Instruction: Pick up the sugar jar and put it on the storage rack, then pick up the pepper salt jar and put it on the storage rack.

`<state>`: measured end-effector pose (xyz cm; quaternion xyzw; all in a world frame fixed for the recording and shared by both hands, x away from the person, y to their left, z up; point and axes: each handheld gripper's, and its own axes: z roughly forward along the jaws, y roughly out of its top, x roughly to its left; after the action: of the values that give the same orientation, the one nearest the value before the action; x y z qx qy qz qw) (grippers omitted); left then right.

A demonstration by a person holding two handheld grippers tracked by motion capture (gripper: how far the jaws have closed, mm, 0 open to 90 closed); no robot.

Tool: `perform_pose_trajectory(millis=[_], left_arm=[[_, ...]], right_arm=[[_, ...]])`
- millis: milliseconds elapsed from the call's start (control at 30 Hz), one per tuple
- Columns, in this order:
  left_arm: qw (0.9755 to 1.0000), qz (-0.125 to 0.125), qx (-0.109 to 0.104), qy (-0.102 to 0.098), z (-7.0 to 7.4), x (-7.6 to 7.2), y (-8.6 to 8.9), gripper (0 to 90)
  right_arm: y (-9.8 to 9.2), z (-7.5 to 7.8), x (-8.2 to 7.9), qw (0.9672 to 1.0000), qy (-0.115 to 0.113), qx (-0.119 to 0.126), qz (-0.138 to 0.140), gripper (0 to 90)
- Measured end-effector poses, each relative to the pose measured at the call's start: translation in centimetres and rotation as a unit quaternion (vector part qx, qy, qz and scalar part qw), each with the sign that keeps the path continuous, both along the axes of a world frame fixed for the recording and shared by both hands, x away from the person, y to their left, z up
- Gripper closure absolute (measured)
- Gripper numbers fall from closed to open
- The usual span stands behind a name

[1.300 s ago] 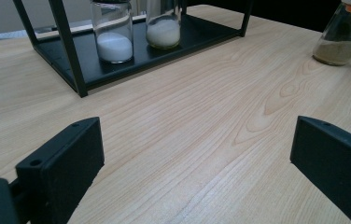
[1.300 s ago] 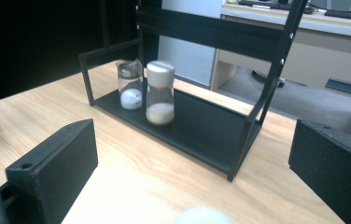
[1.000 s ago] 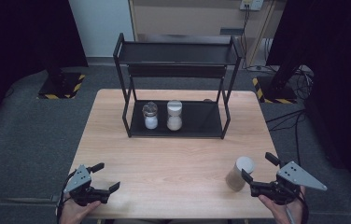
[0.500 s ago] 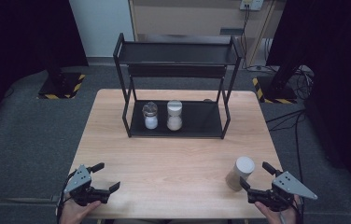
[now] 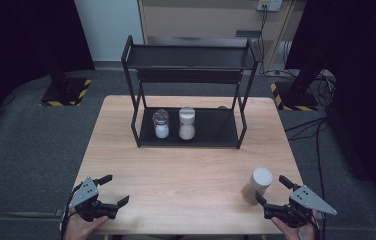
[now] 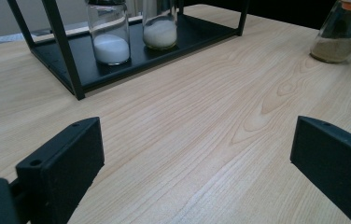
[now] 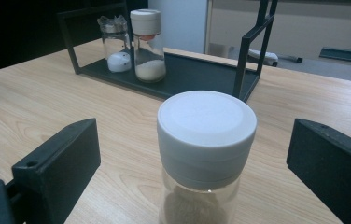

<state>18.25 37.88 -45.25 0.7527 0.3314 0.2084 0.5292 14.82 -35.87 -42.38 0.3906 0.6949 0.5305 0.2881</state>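
The right tool (image 5: 272, 190) sits at the near right corner of the tabletop (image 5: 186, 170), jaws spread wide apart just short of a white-capped jar (image 5: 257, 185) of brownish powder that stands upright, untouched. The left tool (image 5: 110, 190) rests at the near left edge, jaws also apart and holding nothing. Two jars stand on the lower shelf of a black rack (image 5: 226, 135).

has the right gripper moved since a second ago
Yes. In the high view the right gripper has slid toward the table's near edge and now sits just behind the white-capped jar, jaws open either side of it.
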Motion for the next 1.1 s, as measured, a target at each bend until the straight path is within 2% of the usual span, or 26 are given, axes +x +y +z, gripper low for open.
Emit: perform_pose_trajectory(millis=[667, 967, 1100], left_arm=[[1.0, 0.001, 0.0, 0.002, 0.0, 0.0, 0.0, 1.7], [1.0, 0.001, 0.0, 0.002, 0.0, 0.1, 0.0, 1.7], [1.0, 0.0, 0.0, 0.003, 0.0, 0.1, -0.1, 1.7]], right_arm=[[-0.2, -0.1, 0.0, 0.9999, 0.002, 0.009, -0.005, 3.0], [-0.4, 0.6, -0.5, 0.9999, -0.003, 0.015, 0.0, 2.6], [-0.4, 1.0, -0.3, 0.9998, 0.005, 0.017, 0.003, 2.5]])
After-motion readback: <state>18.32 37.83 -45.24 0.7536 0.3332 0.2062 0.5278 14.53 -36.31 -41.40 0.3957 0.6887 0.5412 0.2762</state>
